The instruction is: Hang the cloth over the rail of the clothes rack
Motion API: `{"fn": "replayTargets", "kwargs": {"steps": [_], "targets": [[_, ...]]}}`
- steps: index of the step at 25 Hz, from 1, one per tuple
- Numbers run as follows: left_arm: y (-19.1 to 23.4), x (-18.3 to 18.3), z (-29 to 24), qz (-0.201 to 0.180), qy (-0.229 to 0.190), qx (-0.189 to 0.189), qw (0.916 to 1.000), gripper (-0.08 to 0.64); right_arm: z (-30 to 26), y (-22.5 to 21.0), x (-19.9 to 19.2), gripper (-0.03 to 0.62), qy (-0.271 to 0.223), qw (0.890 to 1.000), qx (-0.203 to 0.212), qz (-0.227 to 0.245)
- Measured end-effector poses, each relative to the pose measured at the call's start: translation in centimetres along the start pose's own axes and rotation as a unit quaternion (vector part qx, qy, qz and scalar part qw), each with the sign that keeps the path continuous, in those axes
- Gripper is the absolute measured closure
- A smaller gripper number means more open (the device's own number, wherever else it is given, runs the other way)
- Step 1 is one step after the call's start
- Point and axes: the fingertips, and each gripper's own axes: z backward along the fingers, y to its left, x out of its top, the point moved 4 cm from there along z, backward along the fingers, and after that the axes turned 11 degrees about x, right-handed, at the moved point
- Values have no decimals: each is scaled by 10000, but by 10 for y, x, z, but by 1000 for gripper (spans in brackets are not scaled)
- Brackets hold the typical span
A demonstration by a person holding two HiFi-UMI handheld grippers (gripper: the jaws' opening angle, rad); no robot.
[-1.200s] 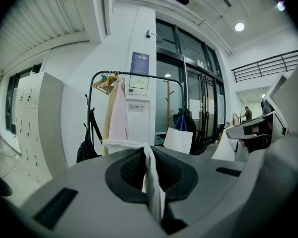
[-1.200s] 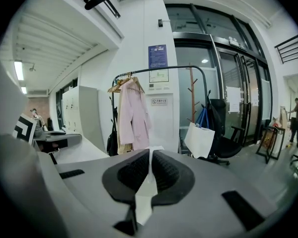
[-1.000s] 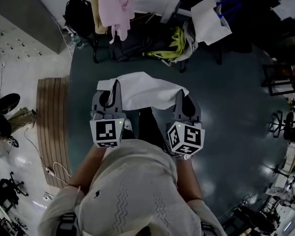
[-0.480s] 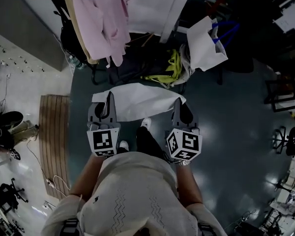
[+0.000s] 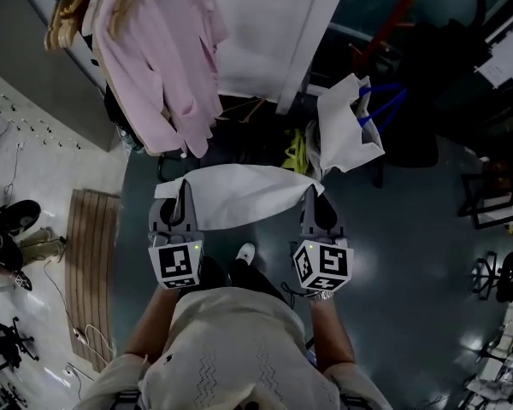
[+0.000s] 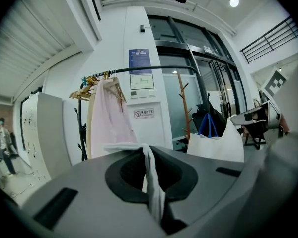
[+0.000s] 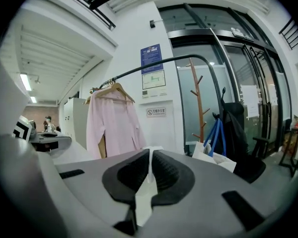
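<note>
Both claws have the white cloth [image 5: 239,193] and hold it out in the air in front of the person. The left claw [image 5: 182,196] is clamped fully together on one end, and its own view shows a bunched fold of cloth running up between the pads. The right claw [image 5: 313,202] is closed just as tight on the opposite end, with a thin white edge pinched between its pads.

From the head view the cloth stretches fairly flat between the two claws, above the dark floor [image 5: 410,254]. It hangs free and touches nothing else.

Straight ahead stands the clothes rack. Its dark rail [image 6: 154,68] arcs across both gripper views, higher than the cloth and apart from it, so the cloth is not on the rail yet. A pink shirt [image 5: 158,67] hangs from a wooden hanger [image 7: 111,89] on the rail, toward the left side. Off to the right a white bag with blue handles [image 5: 346,131] hangs near a wooden coat stand [image 7: 194,98].
</note>
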Motion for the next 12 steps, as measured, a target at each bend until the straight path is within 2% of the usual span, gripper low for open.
{"fn": "replayTargets", "kwargs": {"steps": [6, 8, 12], "targets": [[-5, 31, -37, -141, -339, -122, 9992, 546, -18, -32, 41, 569, -187, 9996, -105, 199], [-2, 37, -50, -32, -355, -199, 9992, 546, -23, -42, 55, 569, -268, 9990, -217, 284], [3, 55, -89, 193, -391, -320, 9985, 546, -45, -59, 82, 569, -320, 9991, -263, 20]]}}
